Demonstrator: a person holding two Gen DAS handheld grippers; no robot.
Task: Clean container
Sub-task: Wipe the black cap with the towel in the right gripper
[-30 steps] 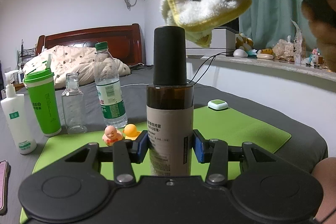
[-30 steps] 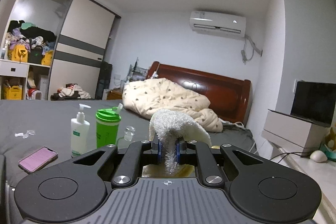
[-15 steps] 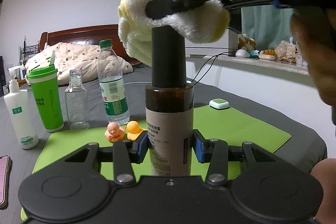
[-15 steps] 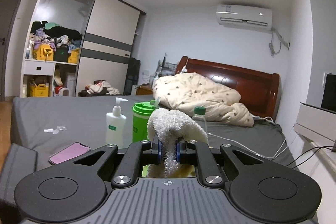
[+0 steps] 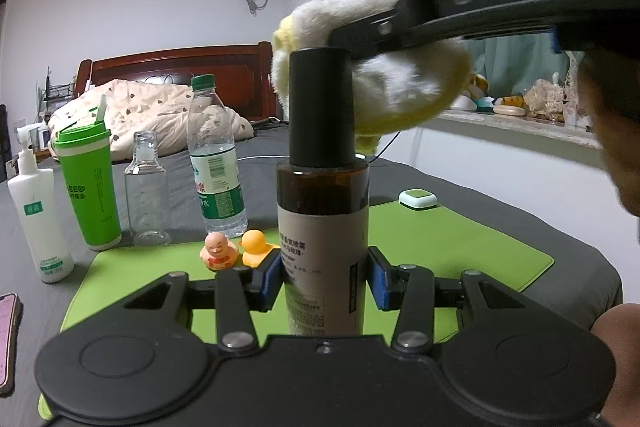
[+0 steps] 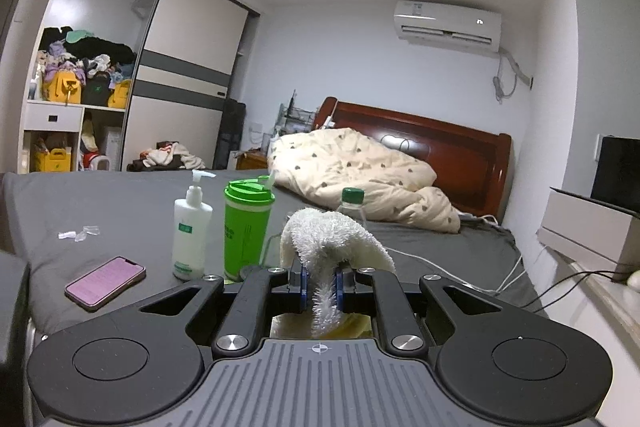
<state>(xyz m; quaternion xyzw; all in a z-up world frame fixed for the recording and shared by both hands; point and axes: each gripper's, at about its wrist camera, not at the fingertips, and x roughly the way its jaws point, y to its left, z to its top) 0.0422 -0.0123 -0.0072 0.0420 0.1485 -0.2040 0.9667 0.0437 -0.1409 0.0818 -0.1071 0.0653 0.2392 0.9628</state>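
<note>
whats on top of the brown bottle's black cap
A fluffy white and yellow cloth, pinched in the right tool, sits over the black cap and drapes behind it. The cap's top face and actual contact are hidden. The left tool grips the brown bottle.

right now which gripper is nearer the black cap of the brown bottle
Right. The right gripper holds the white-and-yellow cloth against the black cap; the left gripper clamps the brown bottle lower, at its label.

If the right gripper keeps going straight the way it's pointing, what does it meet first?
Probably the green tumbler or the water bottle just beyond the cloth pinched in the right gripper. Depth is unclear; it may pass above them toward the bedding.
</note>
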